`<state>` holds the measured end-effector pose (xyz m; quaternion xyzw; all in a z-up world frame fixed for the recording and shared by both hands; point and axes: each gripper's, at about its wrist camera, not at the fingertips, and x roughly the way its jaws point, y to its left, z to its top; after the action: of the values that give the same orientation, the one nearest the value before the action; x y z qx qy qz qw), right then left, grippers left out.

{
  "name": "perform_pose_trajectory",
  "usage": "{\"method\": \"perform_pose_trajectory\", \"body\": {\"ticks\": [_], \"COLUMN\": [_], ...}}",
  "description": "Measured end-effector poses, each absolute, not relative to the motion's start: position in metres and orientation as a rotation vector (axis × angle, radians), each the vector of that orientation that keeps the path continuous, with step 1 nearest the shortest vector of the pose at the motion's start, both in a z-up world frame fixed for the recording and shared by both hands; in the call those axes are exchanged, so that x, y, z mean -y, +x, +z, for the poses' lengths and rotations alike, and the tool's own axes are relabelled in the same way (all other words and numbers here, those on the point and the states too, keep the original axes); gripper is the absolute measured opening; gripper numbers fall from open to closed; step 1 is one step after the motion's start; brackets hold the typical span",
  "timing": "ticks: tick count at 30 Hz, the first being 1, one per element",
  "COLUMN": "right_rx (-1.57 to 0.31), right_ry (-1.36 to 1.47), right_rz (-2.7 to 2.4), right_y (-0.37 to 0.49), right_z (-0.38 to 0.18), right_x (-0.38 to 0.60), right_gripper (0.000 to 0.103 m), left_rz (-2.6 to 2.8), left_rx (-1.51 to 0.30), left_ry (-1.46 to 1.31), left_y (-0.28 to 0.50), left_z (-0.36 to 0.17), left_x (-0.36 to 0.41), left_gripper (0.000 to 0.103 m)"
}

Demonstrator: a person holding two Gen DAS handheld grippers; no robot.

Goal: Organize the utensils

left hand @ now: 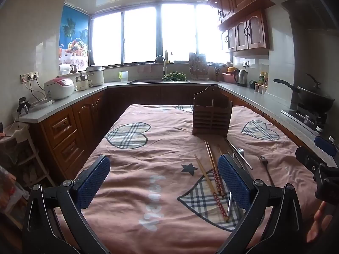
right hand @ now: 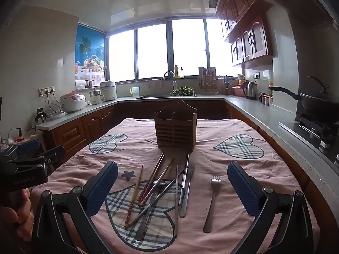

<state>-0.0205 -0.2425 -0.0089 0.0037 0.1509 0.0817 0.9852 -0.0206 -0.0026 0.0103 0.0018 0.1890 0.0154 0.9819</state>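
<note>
A brown wooden utensil holder (right hand: 175, 130) stands upright on the pink cloth; it also shows in the left wrist view (left hand: 211, 117). In front of it lies a loose pile: wooden chopsticks (right hand: 155, 183), metal chopsticks (right hand: 176, 199), a spoon (right hand: 152, 203) and a fork (right hand: 186, 187). A second fork (right hand: 212, 201) lies apart to the right. My right gripper (right hand: 172, 187) is open and empty, above the pile. My left gripper (left hand: 164, 178) is open and empty, left of the chopsticks (left hand: 211, 175); its right finger hides part of the pile.
The table (right hand: 264, 169) has a pink cloth with plaid hearts. Counters run on three sides, with rice cookers (left hand: 61, 87) on the left, a sink (left hand: 159, 80) at the back, and a kettle (left hand: 241, 77) and a wok (left hand: 313, 99) on the right.
</note>
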Motion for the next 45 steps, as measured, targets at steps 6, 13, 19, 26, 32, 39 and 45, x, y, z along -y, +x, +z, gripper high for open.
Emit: {"method": "perform_pose_trajectory", "body": {"ticks": [6, 13, 19, 26, 32, 39, 45], "right_rx": [-0.287, -0.294, -0.297, -0.288, -0.293, -0.317, -0.33], "right_ry": [0.009, 0.013, 0.0, 0.009, 0.017, 0.02, 0.015], "right_rz": [0.176, 0.179, 0.176, 0.181, 0.187, 0.188, 0.187], "right_y": [-0.021, -0.023, -0.021, -0.022, -0.021, -0.017, -0.017], "right_z": [-0.009, -0.002, -0.004, -0.003, -0.002, -0.002, -0.004], "right_x": [0.241, 0.235, 0.234, 0.233, 0.233, 0.233, 0.233], "right_gripper": [0.103, 0.103, 0.103, 0.103, 0.103, 0.103, 0.103], "left_rz": [0.028, 0.028, 0.028, 0.029, 0.027, 0.026, 0.028], "left_rx": [-0.382, -0.384, -0.384, -0.387, -0.387, -0.39, -0.402], "left_ry": [0.001, -0.002, -0.002, -0.002, -0.003, -0.003, -0.004], "left_y": [-0.021, -0.021, -0.021, -0.02, -0.02, -0.019, -0.012], "left_z": [0.01, 0.01, 0.01, 0.01, 0.009, 0.008, 0.004], "left_x": [0.003, 0.002, 0.002, 0.001, 0.001, -0.001, -0.001], "left_gripper": [0.103, 0.103, 0.103, 0.103, 0.103, 0.103, 0.103]}}
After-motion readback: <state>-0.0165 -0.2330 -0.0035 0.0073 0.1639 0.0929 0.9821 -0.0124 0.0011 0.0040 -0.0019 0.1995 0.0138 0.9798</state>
